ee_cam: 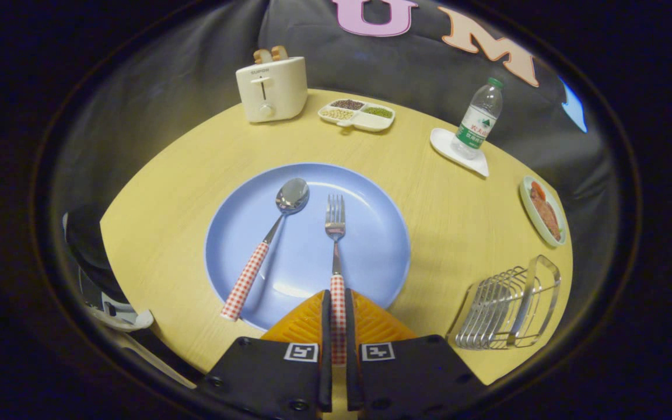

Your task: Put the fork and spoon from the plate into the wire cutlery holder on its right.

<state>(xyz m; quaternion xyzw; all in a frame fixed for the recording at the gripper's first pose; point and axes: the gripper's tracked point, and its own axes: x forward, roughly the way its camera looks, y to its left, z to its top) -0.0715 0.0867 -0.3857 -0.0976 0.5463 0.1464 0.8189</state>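
In the gripper view, your gripper (336, 326) sits at the bottom centre of the frame, its two fingers (325, 326) drawn nearly together with the red-checked handle of the fork (335, 233) pinched between them. Both pads appear to press on the handle, so you seem to have it; the tines point away from you, up the middle of the blue plate (371, 192), and the fork looks to lie low over the plate, if not on it.

The spoon (272, 233) rests just left of the fork, slanting from the plate's lower-left rim up to its bowl near centre. Lift straight up before you swing, so the tines clear the plate and do not nudge the spoon.

The wire cutlery holder (511, 306) stands at the lower right of the frame, well apart from the plate on the yellow table (447, 221). Carry the fork across to it, line it up over an opening, and lower gently. Only then ease your fingers apart, since a slim handle held at its end can pivot.
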